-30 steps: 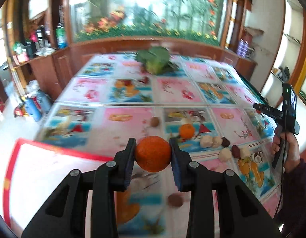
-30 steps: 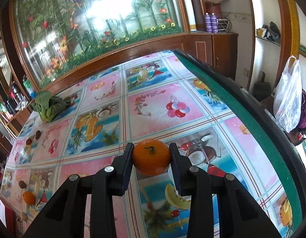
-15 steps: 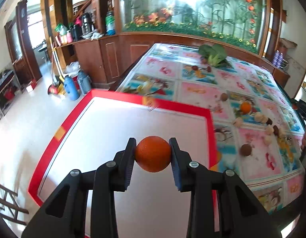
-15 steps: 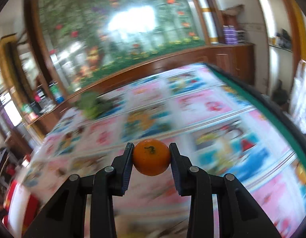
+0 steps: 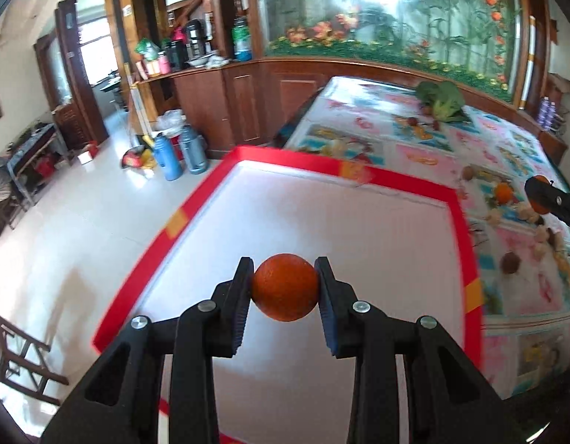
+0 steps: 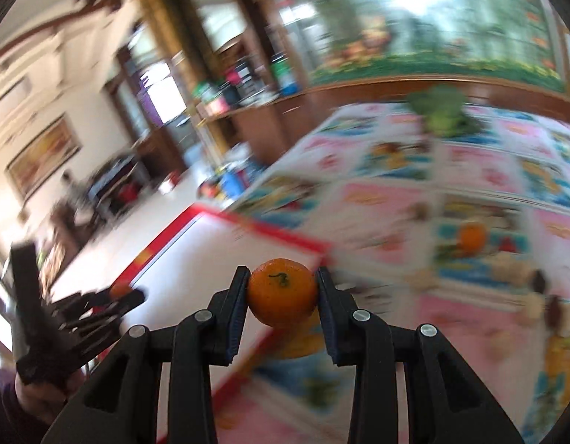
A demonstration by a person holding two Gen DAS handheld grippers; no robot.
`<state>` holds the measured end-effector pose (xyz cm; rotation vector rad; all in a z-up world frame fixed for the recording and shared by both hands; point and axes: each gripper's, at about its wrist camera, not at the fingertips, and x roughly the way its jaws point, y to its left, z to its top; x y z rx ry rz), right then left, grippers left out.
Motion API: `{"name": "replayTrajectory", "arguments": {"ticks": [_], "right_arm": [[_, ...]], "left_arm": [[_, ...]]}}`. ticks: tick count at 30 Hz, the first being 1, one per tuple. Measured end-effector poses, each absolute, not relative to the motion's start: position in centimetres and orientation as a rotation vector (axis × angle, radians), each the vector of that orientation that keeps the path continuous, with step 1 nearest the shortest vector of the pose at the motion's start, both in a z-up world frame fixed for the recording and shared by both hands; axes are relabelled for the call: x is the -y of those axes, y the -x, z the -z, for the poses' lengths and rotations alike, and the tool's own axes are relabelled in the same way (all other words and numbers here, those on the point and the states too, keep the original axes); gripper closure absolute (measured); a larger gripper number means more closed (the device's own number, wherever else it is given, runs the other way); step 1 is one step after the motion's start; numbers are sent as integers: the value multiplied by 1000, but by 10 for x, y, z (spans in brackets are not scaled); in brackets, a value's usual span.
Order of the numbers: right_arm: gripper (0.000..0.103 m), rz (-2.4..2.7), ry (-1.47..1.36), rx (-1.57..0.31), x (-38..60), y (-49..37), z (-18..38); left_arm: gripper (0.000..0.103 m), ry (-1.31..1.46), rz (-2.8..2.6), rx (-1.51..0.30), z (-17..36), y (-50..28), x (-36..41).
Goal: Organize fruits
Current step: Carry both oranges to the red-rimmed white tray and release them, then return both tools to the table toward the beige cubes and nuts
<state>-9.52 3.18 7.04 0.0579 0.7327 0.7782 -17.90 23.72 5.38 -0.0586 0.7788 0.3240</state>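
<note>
My left gripper is shut on a deep orange fruit and holds it above the white mat with a red border. My right gripper is shut on an orange mandarin with a green stem mark, above the mat's right edge. The right wrist view is blurred. Another orange lies on the table past the mat; it also shows in the right wrist view. The left gripper shows at the left of the right wrist view.
The table has a colourful fruit-print cloth. Several small pale and brown fruits lie right of the mat. A leafy green vegetable sits at the far end. Blue flasks stand on the floor left.
Both grippers have swung left with their oranges. The left one now hangs over the white mat; the right one has moved from the far table side to the mat's edge.
</note>
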Motion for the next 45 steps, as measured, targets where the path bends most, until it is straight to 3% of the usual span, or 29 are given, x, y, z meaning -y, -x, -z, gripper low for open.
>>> {"name": "replayTrajectory", "arguments": {"ticks": [11, 13, 14, 16, 19, 22, 25, 31, 45], "right_arm": [[67, -844, 143, -844, -95, 119, -28], [60, -859, 184, -835, -99, 121, -29], [50, -868, 186, -823, -99, 127, -30], [42, -871, 165, -789, -91, 128, -34], [42, -877, 128, -728, -77, 124, -44], [41, -840, 82, -641, -53, 113, -62], [34, -791, 60, -574, -30, 98, -76], [33, -717, -81, -446, 32, 78, -84], [29, -536, -275, -358, 122, 58, -104]], "left_arm": [[67, 41, -415, -818, -32, 193, -260], [57, 38, -430, -812, -33, 193, -260], [56, 33, -437, -802, -34, 193, -261], [54, 19, -448, -789, -36, 194, -259], [39, 3, -454, -771, -39, 193, -259], [38, -51, -468, -717, -43, 192, -257], [38, -82, -462, -689, -50, 188, -260], [38, -128, -466, -563, -82, 172, -264], [33, -222, -306, -440, -144, 138, -181]]}}
